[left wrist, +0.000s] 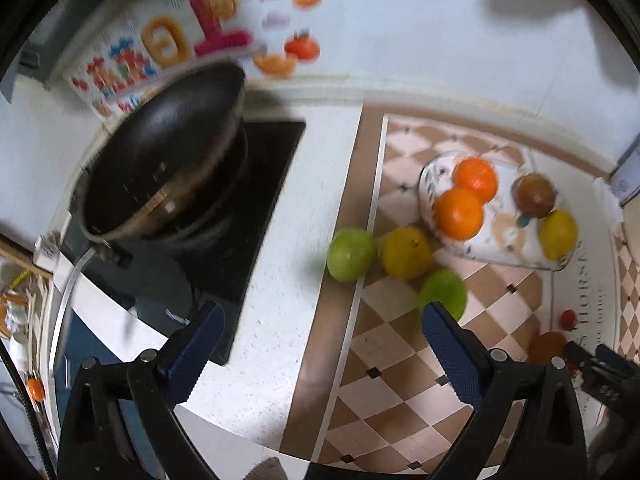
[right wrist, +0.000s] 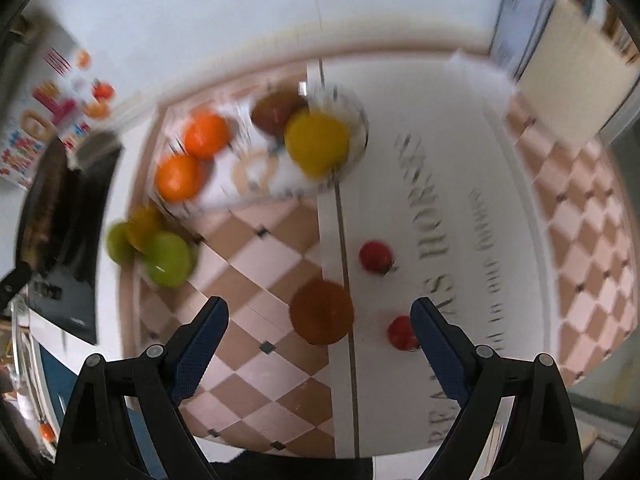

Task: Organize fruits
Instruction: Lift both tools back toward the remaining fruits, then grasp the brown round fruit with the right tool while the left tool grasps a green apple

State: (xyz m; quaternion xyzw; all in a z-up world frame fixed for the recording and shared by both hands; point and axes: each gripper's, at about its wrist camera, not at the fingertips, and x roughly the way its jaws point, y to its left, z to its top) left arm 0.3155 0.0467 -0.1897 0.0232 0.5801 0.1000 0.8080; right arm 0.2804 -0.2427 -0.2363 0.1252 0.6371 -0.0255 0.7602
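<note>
Both grippers wide, empty: left gripper (left wrist: 320,344) near green fruit (left wrist: 443,294), right gripper (right wrist: 318,340) over brown fruit (right wrist: 321,311)

My left gripper (left wrist: 322,350) points down at the counter, jaws wide, nothing between them. A green fruit (left wrist: 444,294) sits just past my right finger (left wrist: 452,354). Beside it: 1 yellow fruit (left wrist: 406,252), 1 more green fruit (left wrist: 351,254). The plate (left wrist: 500,240) holds 2 oranges (left wrist: 460,212). A pan (left wrist: 160,160) is at left.
</note>
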